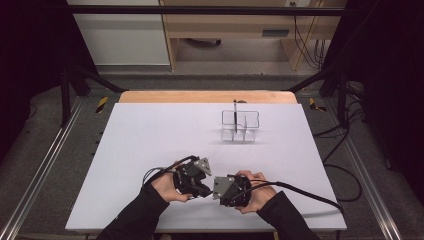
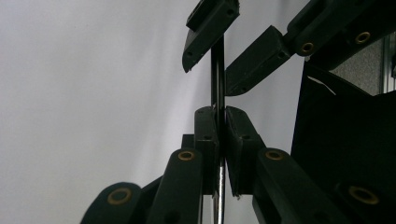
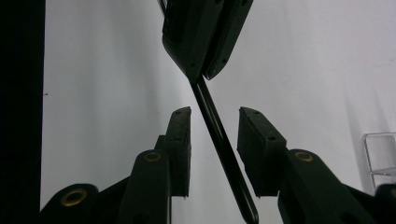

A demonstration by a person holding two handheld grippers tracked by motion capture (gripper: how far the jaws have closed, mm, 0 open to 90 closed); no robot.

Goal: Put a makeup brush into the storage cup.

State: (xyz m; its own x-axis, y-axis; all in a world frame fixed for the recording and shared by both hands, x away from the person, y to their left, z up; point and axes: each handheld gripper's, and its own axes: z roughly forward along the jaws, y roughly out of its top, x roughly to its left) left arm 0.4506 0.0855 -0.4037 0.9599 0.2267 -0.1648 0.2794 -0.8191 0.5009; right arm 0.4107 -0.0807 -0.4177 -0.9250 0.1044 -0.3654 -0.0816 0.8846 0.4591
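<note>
A clear wire organiser with several compartments stands on the white table toward one o'clock. A dark pen rises upright from its far left compartment. Beyond the table, at twelve o'clock, stands a wooden cabinet.

Two black jaws of the left gripper press together on a thin black glossy rod standing upright over the white tabletop, while the black right gripper straddles the rod's upper part, jaws apart.
</note>
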